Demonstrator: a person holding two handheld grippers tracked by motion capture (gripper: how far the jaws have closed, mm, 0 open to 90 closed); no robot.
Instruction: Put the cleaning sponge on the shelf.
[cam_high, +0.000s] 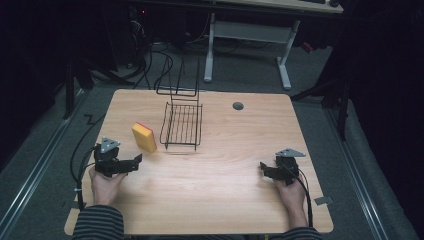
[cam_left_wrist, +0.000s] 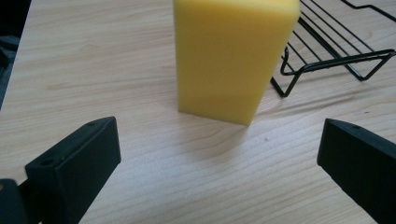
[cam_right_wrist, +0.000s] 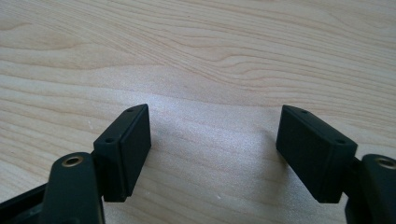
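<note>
A yellow sponge (cam_high: 144, 137) with a red top edge stands upright on the wooden table (cam_high: 215, 190), just left of a black wire rack (cam_high: 182, 125). My left gripper (cam_high: 134, 162) sits a little in front of the sponge, pointing at it, jaws wide open and empty. In the left gripper view the yellow sponge (cam_left_wrist: 233, 56) rises beyond the left gripper (cam_left_wrist: 219, 154), apart from both jaws, with the wire rack (cam_left_wrist: 336, 56) at the right. My right gripper (cam_high: 265, 170) rests at the table's right side, open over bare wood; the right gripper (cam_right_wrist: 215, 149) holds nothing.
The wire rack's tall back frame (cam_high: 179, 80) rises at the table's far edge. A grey cable grommet (cam_high: 238, 106) sits at the far right of the tabletop. Cables trail from both grippers off the table's sides. A desk frame (cam_high: 250, 45) stands on the floor beyond.
</note>
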